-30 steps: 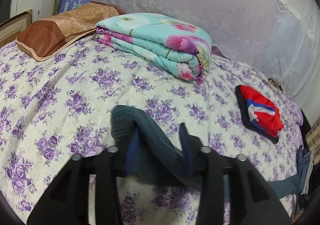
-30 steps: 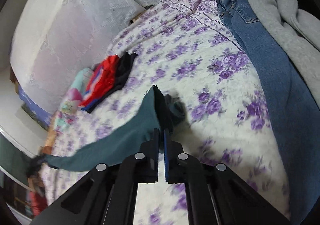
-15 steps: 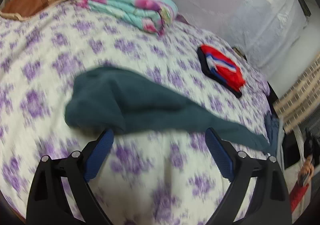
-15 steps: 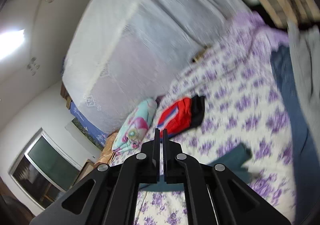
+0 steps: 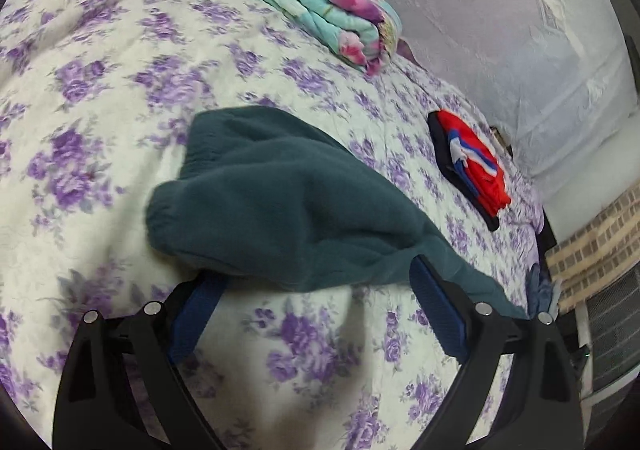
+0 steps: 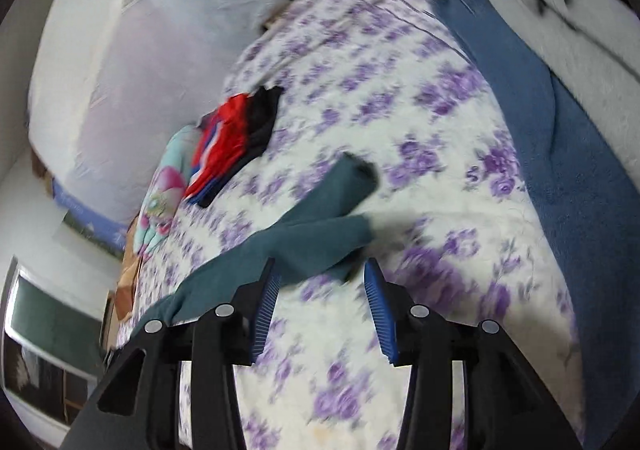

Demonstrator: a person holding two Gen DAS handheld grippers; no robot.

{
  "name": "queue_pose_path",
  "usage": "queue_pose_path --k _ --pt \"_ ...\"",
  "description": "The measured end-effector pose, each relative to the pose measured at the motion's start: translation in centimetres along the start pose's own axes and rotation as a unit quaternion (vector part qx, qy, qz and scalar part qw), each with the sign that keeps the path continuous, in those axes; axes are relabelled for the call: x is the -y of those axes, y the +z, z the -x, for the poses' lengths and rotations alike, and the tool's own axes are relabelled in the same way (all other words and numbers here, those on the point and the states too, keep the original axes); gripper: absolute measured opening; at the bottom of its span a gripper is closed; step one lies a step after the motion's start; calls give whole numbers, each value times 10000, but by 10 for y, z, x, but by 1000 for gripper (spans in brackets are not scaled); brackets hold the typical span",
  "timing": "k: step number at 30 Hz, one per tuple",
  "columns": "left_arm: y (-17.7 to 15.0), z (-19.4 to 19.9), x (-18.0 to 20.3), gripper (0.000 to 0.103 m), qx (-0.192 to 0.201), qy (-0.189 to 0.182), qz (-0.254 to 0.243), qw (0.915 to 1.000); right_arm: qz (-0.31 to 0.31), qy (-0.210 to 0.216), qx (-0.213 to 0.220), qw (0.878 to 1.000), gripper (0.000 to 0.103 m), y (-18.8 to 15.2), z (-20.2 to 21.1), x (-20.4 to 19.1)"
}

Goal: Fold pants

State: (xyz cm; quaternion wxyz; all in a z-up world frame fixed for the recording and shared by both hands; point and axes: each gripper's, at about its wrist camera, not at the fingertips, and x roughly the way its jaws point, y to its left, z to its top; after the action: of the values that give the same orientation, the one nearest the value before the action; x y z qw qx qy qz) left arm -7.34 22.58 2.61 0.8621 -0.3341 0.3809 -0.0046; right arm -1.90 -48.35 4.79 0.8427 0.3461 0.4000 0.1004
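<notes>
**Pants laid out, folding not done yet**

Right under my two claws, the teal pants [image 5: 280, 210] are lying long on the flowery bed [image 5: 100, 130]. My left claw [image 5: 316, 302] is standing wide and holding nothing; the waist end of the pants is sitting just past its blue pads, bunched up and puffy. My right claw [image 6: 320, 298] is opening, and I am seeing nothing pinched in it; the two leg ends [image 6: 340, 210] are lying just ahead of its tips, one a bit over the other.

I am thinking the pants are only folded leg on leg so far. The waist is needing a smoothing, and the long strip is still waiting to be folded short.

Looking for room, I am seeing lots of bare sheet around the waist end. Beside the leg ends, blue jeans [image 6: 540, 130] and a grey top [image 6: 560, 10] are crowding the bed's edge on that side. Farther off, a red and black folded bundle [image 5: 472, 166] is sitting well apart from the pants. Farthest back, a folded flowery quilt [image 5: 312, 6] is resting near the white curtain [image 5: 500, 10].
</notes>
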Motion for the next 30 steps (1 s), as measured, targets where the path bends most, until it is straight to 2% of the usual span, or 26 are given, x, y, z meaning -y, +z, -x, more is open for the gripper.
queue_pose_path --k 4,7,8,9,10,14,17,20,23,27,30 --pt "-2 5 -5 90 -6 73 47 10000 -367 469 -143 9981 45 3 -18 10" --pt "-8 10 -1 90 -18 120 -106 9999 -240 326 -228 9989 45 3 -32 0" --pt "-11 11 1 90 -16 147 -165 9998 -198 241 -242 9992 42 5 -38 -3" --pt "-15 13 4 90 -10 188 -272 9995 -129 156 -215 9996 20 6 -41 -7" --pt "-19 16 8 90 -3 216 -384 9990 35 95 -192 9998 2 7 -44 -14" --pt "-37 27 23 90 -34 254 -809 9964 494 219 110 9985 2 7 -31 -50" --pt "-53 34 36 90 -206 86 -1082 9939 871 626 454 9932 2 16 2 -96" --pt "-70 31 49 90 -461 -237 -1155 9920 1272 1056 840 9827 2 28 43 -145" --pt "-87 16 62 90 -830 -701 -1061 9884 1710 1359 1147 9691 2 25 83 -187" --pt "-104 -5 81 90 -1009 -989 -1084 9840 2059 1559 1412 9557 2 7 127 -210" --pt "-106 -21 91 90 -1065 -1206 -940 9825 2126 1611 1568 9509 2 -6 152 -210"
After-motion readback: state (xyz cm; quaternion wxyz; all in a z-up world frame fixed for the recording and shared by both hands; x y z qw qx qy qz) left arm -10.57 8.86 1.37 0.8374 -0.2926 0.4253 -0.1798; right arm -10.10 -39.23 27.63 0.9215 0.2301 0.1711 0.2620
